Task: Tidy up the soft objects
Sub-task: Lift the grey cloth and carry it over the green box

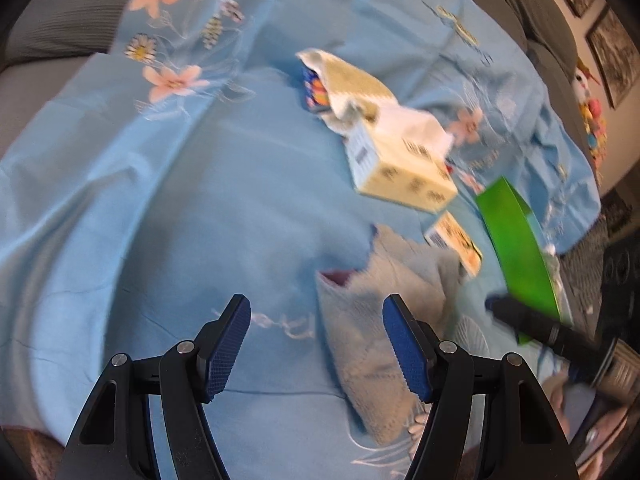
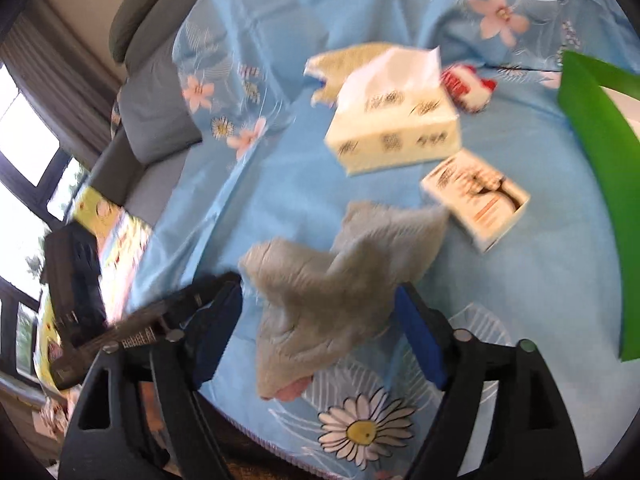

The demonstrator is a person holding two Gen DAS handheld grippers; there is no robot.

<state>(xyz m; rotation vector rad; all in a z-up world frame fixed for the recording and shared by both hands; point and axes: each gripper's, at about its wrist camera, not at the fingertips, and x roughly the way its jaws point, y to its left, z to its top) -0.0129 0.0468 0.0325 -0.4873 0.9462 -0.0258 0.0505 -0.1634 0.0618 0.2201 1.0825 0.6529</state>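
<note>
A crumpled grey-blue cloth (image 2: 312, 320) lies on the blue floral sheet (image 2: 540, 280), and my right gripper (image 2: 318, 292) stands open around it with its pads wide apart. In the left wrist view the same cloth (image 1: 360, 340) sits just right of centre, partly behind the right fingertip (image 1: 404, 340). My left gripper (image 1: 316, 308) is open over bare sheet (image 1: 200, 200) with nothing between its fingers. A beige towel (image 1: 352, 80) is draped over a colourful box (image 1: 314, 92) farther back, and it also shows in the right wrist view (image 2: 352, 60).
A tissue box (image 2: 396, 128) with a sheet sticking out and a small white carton (image 2: 476, 196) lie past the cloth. A green bin (image 2: 600, 160) stands at the right, with a red-and-white pack (image 2: 468, 84) behind. Grey sofa cushions (image 2: 160, 112) border the sheet.
</note>
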